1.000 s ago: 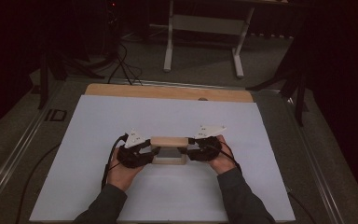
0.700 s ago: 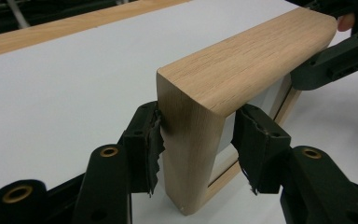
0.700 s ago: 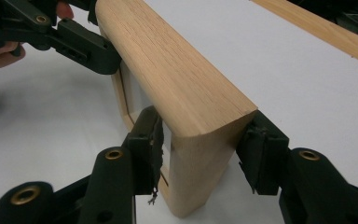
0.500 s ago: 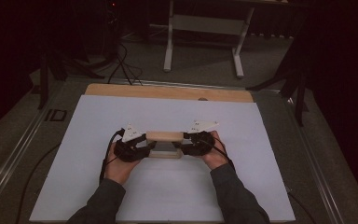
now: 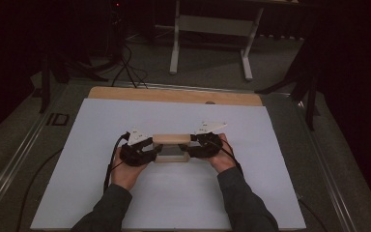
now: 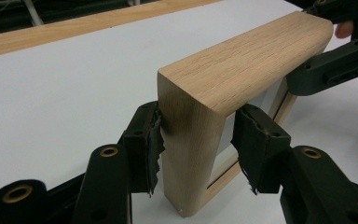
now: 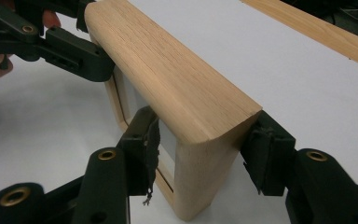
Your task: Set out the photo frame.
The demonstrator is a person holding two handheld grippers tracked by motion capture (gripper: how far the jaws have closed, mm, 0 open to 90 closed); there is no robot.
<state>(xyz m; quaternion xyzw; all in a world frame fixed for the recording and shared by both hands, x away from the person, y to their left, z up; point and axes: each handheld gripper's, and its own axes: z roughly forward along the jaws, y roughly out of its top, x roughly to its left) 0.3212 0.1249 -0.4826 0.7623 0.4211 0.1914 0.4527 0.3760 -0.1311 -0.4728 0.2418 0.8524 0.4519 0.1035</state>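
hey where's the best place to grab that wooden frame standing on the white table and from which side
Grip the wooden frame by its two upright end posts, one gripper from each end, jaws across the flat front and back faces. It stands on edge with a rounded top rail, likely slippery, while the posts are flat. The left gripper and right gripper already hold it this way.

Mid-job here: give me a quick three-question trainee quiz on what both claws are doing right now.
1. True or false: the left claw grips one upright side of the wooden frame.
2. What holds the frame's other side? A) a bare hand B) the right claw C) nothing
3. Fill in: the frame stands upright on the ___ table sheet.

Key: 1 true; 2 B; 3 white.
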